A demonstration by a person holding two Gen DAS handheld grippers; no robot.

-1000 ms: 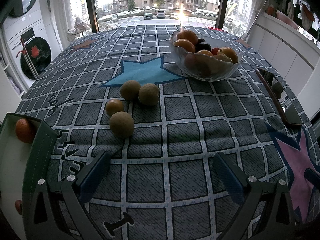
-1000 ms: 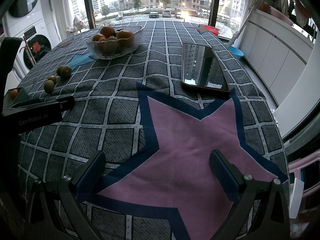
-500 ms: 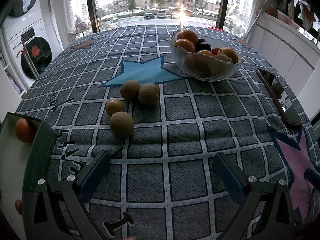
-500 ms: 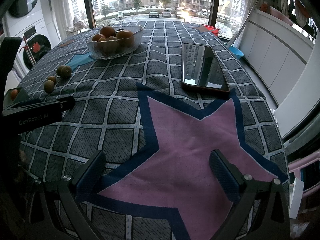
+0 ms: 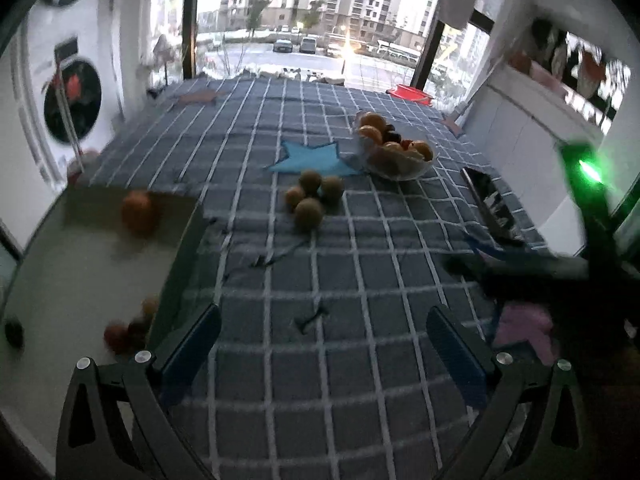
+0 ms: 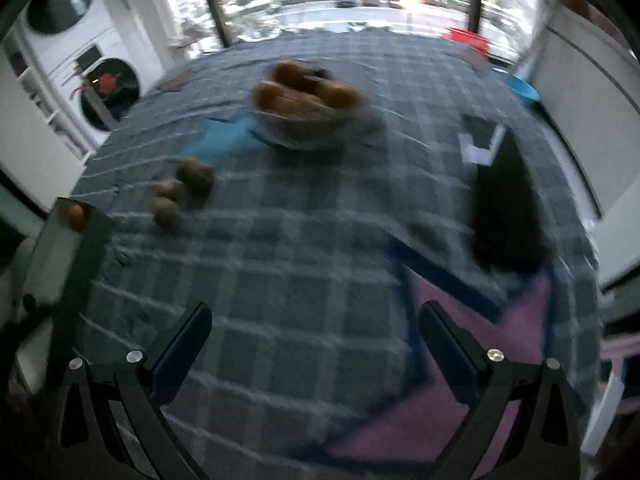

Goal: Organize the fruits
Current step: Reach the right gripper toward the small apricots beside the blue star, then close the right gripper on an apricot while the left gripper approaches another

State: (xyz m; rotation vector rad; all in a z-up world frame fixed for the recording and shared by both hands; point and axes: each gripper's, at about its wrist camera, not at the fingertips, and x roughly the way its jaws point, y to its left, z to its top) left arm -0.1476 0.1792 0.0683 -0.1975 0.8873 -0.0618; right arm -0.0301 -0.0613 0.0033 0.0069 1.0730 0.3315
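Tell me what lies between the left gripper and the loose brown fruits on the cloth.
Nothing but bare checked tablecloth: the left wrist view shows only grid squares between the open left gripper and the brown fruits.

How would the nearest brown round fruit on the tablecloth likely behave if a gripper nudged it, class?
The nearest brown fruit looks round, so it would probably roll. It lies close against three others, so a nudge may scatter them. The soft tablecloth would likely slow it.
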